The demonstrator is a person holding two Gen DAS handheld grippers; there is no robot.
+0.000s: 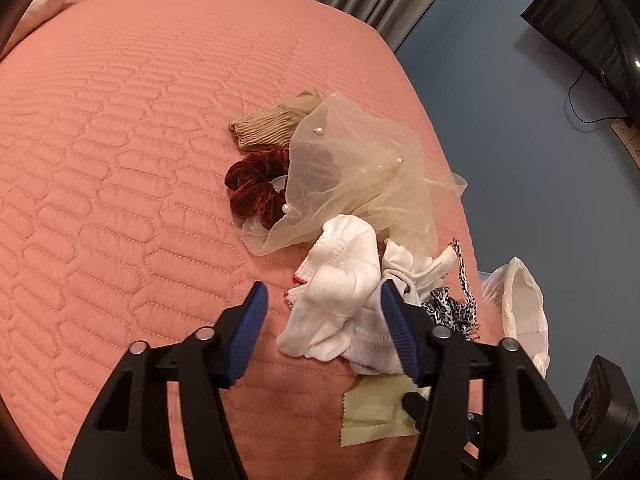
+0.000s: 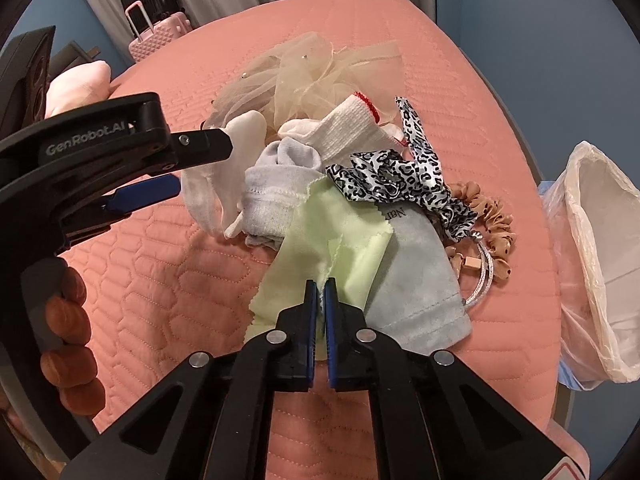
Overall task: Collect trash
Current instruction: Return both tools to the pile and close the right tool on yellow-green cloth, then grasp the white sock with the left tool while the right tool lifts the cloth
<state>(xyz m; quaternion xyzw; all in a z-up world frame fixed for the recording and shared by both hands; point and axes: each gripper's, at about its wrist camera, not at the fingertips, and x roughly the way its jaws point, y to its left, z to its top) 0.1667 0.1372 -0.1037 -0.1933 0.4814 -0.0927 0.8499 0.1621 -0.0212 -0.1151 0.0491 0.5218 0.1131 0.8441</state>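
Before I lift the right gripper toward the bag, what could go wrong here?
1. The right gripper is shut on only the edge of the pale green pinked-edge cloth, so it may slip out.
2. That cloth overlaps the grey suede pouch and grey-white sock; lifting could drag them along.
3. The open left gripper sits over the white socks and could snag the pile.
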